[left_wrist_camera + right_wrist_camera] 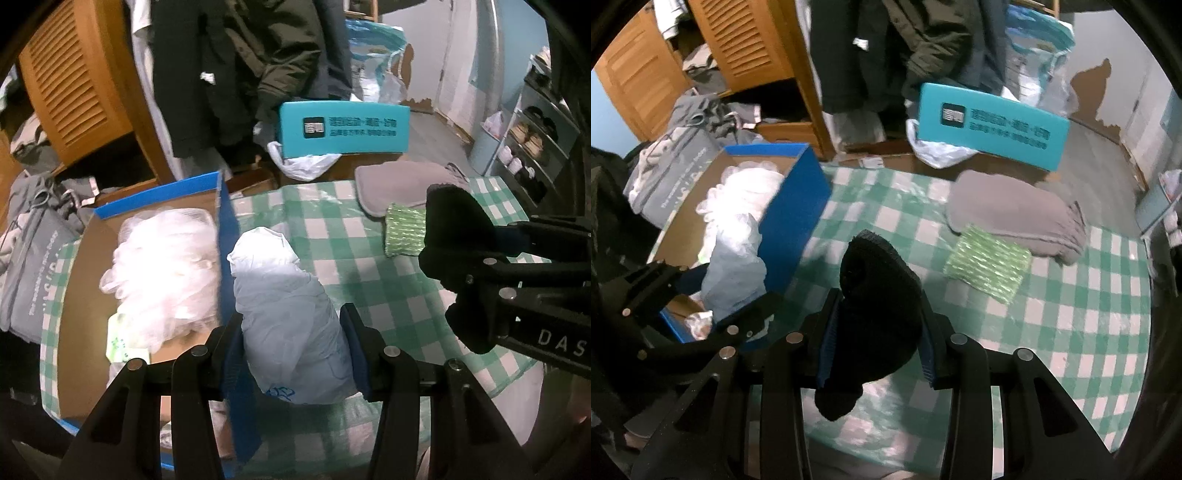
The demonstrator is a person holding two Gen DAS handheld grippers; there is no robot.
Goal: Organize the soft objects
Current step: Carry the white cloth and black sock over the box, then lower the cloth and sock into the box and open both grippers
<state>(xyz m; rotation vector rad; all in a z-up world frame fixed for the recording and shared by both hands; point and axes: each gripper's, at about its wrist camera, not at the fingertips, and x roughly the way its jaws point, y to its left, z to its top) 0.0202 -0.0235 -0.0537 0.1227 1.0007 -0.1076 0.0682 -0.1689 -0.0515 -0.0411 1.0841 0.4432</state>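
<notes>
My left gripper [291,343] is shut on a pale blue plastic bag [288,314] and holds it over the right wall of the blue cardboard box [225,221]; the bag also shows in the right wrist view [733,273]. My right gripper [879,332] is shut on a black knit item [875,306], held above the checked tablecloth; it also shows in the left wrist view [458,254]. The box holds white crumpled plastic [166,266]. A green shiny pad [988,269] and a folded grey cloth [1015,214] lie on the table.
The green-and-white checked tablecloth [1071,332] covers the table. A teal box [993,129] stands at the table's far edge with white plastic bags beside it. Dark jackets hang behind. A wooden louvred cabinet [750,44] and grey bags stand at the left.
</notes>
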